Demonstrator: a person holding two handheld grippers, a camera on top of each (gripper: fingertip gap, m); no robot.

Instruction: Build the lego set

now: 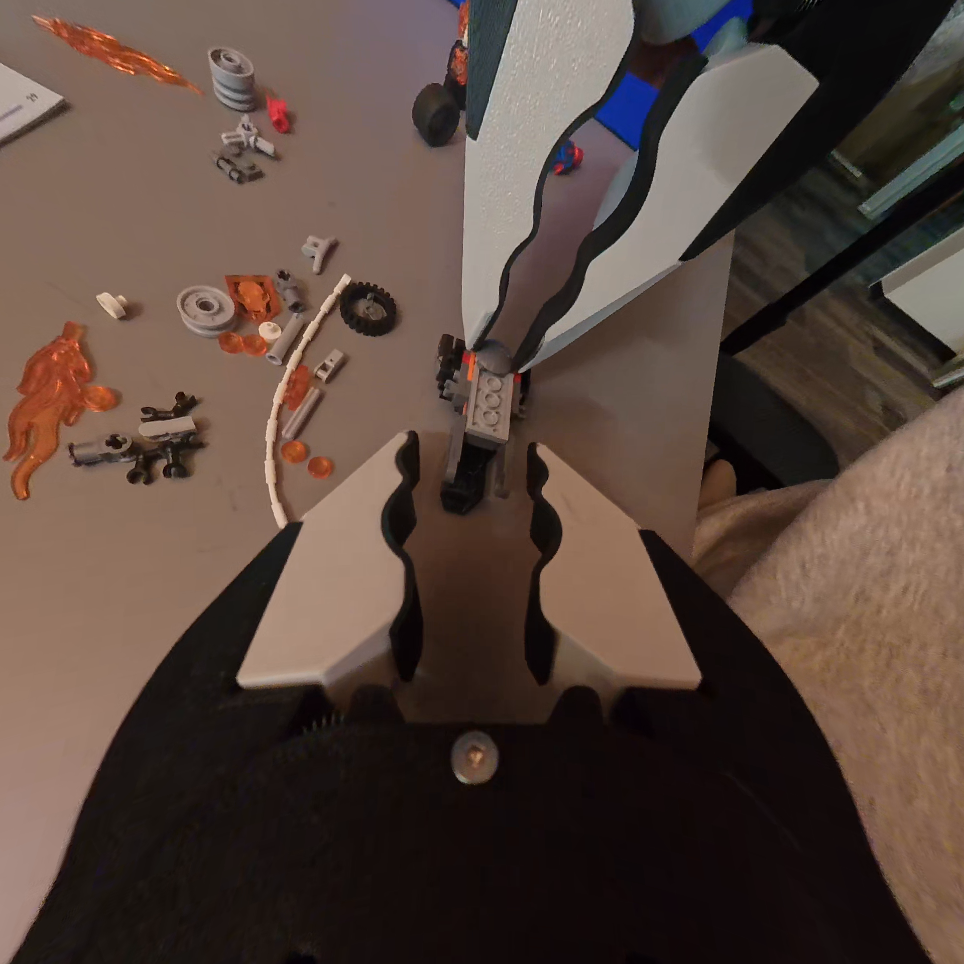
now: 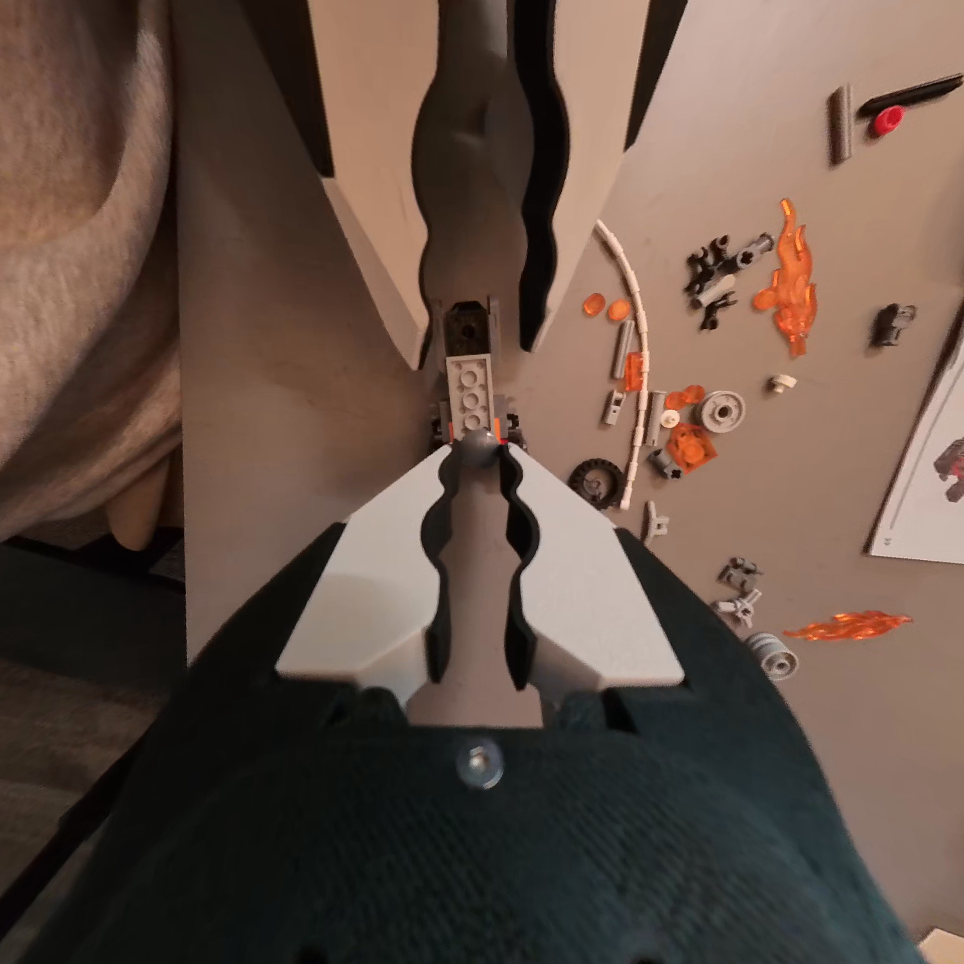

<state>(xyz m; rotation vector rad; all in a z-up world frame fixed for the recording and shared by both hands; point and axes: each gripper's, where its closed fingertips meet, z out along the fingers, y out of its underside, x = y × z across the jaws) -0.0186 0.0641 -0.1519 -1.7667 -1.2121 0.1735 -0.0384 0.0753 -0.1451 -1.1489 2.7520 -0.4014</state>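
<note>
Right fingers [image 2: 477,448] pinch a grey dome piece [image 2: 479,447] on the lego build [image 2: 471,391].

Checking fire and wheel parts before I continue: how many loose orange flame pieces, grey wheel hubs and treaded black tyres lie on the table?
Orange flame pieces: 2
Grey wheel hubs: 2
Treaded black tyres: 1
Total: 5

Stuff lying around: a smooth grey-brown table [image 1: 600,417] underneath everything, a fuzzy beige fabric sleeve or blanket [image 1: 860,652] bunched along its edge, plus dark wood-look flooring [image 1: 814,375] past the far side of it.
</note>
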